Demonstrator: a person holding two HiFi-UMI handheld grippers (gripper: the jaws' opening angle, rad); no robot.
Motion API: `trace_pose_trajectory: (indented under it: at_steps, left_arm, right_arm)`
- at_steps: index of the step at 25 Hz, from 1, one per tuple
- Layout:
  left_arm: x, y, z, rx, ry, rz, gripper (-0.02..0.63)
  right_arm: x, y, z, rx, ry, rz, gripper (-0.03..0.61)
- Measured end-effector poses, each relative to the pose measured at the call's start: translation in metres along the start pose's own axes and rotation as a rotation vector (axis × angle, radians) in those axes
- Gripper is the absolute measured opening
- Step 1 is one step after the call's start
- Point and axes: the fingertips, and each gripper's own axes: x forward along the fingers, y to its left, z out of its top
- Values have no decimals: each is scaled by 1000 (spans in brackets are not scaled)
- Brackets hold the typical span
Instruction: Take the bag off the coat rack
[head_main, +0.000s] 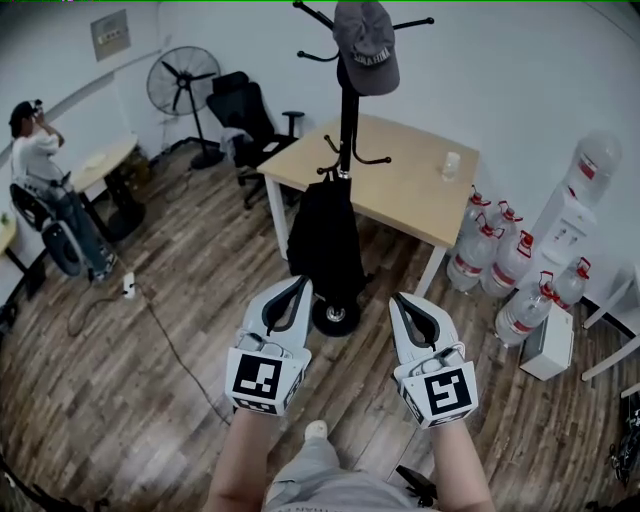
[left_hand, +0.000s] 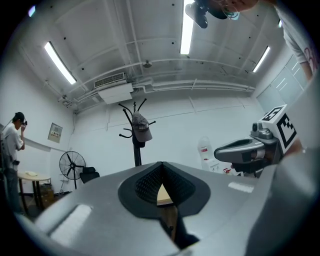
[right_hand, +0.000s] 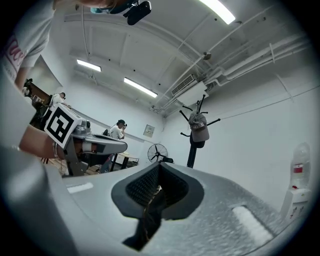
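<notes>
The left claw and right claw are both closed and empty, side by side above the wooden floor. Just ahead, the black bag hangs on the coat rack, below a grey cap.

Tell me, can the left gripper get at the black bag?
Probably yes: nothing stands between the left gripper and the black bag on the coat rack, but its jaws are shut.
</notes>
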Motion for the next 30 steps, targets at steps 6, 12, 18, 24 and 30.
trace_pose_trajectory:
  at_steps: [6,12,18,24,30]
  left_arm:
    - [53,50,-21,-1,-4,-13,15]
    - [94,93,-42,-22,7,-39,15]
    - [120,118,-61,-41,19,-60,15]
    - [136,130,-77,-54,39,-65,15]
    - [158,146,-94,-53,51,-65,15]
  right_arm:
    - [69,-19,-13,-5,15,-17,3]
    - [121,-32,-31,0,42,-60,3]
    - [155,-40,-44,4,65,-84,3]
    - [176,-47,-59,24,85,-90,3]
    - [203,-61,-76,58,85,-103,3]
